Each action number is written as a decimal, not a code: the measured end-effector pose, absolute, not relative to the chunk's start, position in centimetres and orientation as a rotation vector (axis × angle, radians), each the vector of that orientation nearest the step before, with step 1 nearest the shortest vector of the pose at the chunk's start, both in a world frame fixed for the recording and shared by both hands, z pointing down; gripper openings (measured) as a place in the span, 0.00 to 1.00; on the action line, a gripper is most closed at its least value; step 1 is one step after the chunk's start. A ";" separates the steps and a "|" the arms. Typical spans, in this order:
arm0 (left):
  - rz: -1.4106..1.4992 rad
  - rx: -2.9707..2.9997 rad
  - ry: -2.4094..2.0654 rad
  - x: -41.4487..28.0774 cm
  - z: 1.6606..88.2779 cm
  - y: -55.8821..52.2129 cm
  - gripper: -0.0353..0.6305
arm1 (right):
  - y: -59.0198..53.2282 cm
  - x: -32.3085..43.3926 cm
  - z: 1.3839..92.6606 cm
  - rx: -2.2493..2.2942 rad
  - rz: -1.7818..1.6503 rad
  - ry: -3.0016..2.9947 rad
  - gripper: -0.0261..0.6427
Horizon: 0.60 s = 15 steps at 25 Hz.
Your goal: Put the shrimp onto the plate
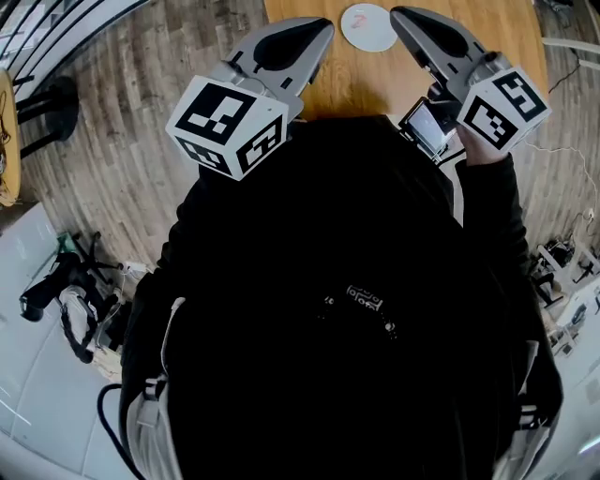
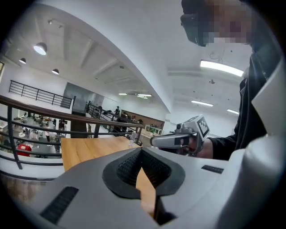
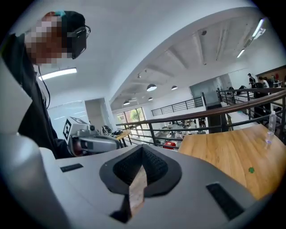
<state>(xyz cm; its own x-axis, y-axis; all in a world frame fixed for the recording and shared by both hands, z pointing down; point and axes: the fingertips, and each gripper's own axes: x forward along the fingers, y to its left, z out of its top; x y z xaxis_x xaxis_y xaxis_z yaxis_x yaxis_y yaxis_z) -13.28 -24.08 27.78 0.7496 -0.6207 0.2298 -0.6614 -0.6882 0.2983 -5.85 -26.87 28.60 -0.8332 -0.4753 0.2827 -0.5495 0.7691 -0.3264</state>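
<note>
A white plate (image 1: pixel 367 26) lies on the wooden table (image 1: pixel 375 80) at the top of the head view. It bears a faint pink mark, too small to tell what it is. No shrimp shows clearly in any view. My left gripper (image 1: pixel 323 28) is held up just left of the plate and my right gripper (image 1: pixel 398 14) just right of it. Both point along the table, well above it. In the left gripper view the jaws (image 2: pixel 141 150) meet at the tips with nothing between them. The right gripper (image 3: pixel 143 146) looks the same in its own view.
The person's black clothing fills most of the head view, hiding the near table edge. A wooden floor (image 1: pixel 122 84) lies to the left. On the table stand a clear bottle (image 3: pixel 269 125) and a small green spot (image 3: pixel 251 169). A black railing (image 3: pixel 196 118) runs behind.
</note>
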 end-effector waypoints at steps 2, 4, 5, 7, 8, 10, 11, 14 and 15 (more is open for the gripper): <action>0.139 2.588 -0.977 -13.2 27.8 -24.1 0.05 | -26.1 -5.8 27.4 0.829 0.610 -2.816 0.07; 0.116 2.583 -0.985 -13.2 27.7 -23.8 0.05 | -24.9 -5.4 26.9 0.859 0.628 -2.822 0.07; 0.105 2.584 -0.985 -13.1 27.5 -23.9 0.05 | -24.5 -4.9 26.7 0.875 0.630 -2.819 0.07; 0.097 2.600 -0.957 -12.1 27.3 -24.2 0.05 | -24.2 -3.8 26.6 0.903 0.632 -2.813 0.07; 0.102 2.612 -0.936 -11.4 27.2 -24.2 0.05 | -24.1 -3.2 26.6 0.916 0.634 -2.811 0.07; 0.115 2.636 -0.889 -10.0 27.0 -24.2 0.05 | -24.0 -2.3 26.4 0.935 0.632 -2.807 0.07; 0.118 2.645 -0.863 -9.3 27.0 -24.1 0.05 | -23.9 -2.0 26.2 0.938 0.628 -2.806 0.07; 0.113 2.660 -0.801 -7.7 26.5 -24.0 0.05 | -23.7 -1.5 25.4 0.938 0.624 -2.808 0.06; 0.110 2.664 -0.789 -7.4 26.4 -24.0 0.05 | -23.7 -1.4 25.1 0.942 0.615 -2.809 0.07</action>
